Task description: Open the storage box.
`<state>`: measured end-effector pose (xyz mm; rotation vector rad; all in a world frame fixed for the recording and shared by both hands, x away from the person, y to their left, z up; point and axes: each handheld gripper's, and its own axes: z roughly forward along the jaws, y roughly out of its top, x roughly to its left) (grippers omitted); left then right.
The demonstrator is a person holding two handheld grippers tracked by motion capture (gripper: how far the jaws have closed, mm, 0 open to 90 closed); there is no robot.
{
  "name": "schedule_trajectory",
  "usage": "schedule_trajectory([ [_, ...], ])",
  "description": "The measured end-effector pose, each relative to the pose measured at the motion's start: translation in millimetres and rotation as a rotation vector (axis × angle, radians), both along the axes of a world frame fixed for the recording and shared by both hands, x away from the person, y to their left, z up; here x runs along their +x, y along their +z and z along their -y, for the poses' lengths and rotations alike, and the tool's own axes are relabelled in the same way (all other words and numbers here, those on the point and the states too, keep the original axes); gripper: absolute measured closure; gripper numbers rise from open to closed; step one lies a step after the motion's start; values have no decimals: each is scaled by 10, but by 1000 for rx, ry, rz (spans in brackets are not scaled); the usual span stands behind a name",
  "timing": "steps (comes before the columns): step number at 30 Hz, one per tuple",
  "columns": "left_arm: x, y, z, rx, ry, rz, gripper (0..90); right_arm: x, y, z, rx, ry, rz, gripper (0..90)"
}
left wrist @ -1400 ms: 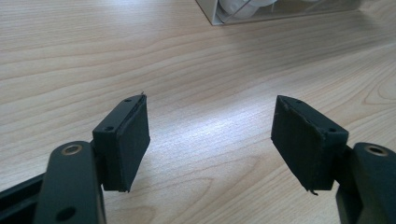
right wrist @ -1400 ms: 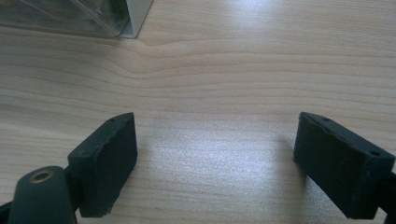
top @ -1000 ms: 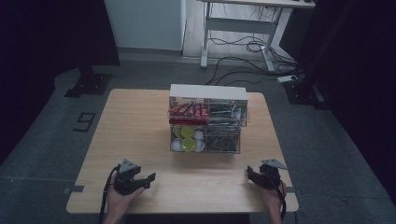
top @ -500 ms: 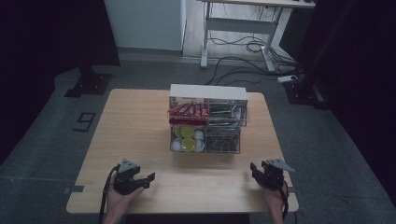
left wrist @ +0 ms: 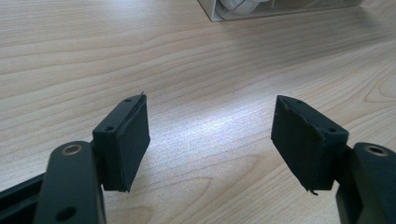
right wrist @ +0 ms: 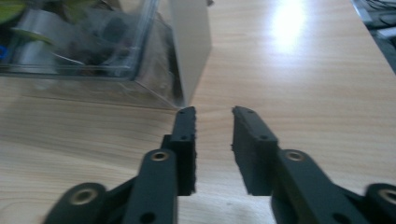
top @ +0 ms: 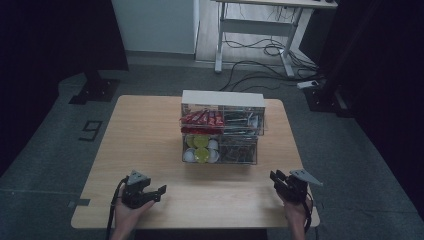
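Note:
A clear two-tier organizer (top: 222, 131) stands mid-table, with red packets (top: 201, 118) in the upper left compartment and green and white round capsules (top: 201, 148) below them. My left gripper (top: 150, 192) rests near the front left edge, held by a hand. In the left gripper view it (left wrist: 212, 102) is open wide over bare wood. My right gripper (top: 280, 181) sits near the front right edge. In the right gripper view it (right wrist: 214, 112) points at the organizer's corner (right wrist: 187, 56), with a narrow gap between the pads and nothing in it.
The wooden table (top: 145, 140) has bare surface left, right and in front of the organizer. The organizer's right compartments hold dark, tangled items (top: 240, 147). A desk frame (top: 255, 30) and floor cables (top: 260, 50) lie beyond the table's far edge.
The right gripper has shifted slightly to the right near the table's front edge. The left gripper has stayed put.

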<state>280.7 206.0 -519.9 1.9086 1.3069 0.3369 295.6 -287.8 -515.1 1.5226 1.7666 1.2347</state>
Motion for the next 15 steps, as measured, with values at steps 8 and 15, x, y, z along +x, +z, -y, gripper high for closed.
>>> schedule_trajectory([
  [8, 1, 0, -5, -2, 0, 1, 281, -31, 78, -71, 11, 49, 45, 841],
  [15, -2, 0, 4, -1, -4, -2, 281, -46, 122, -128, 15, 72, 61, 885],
])
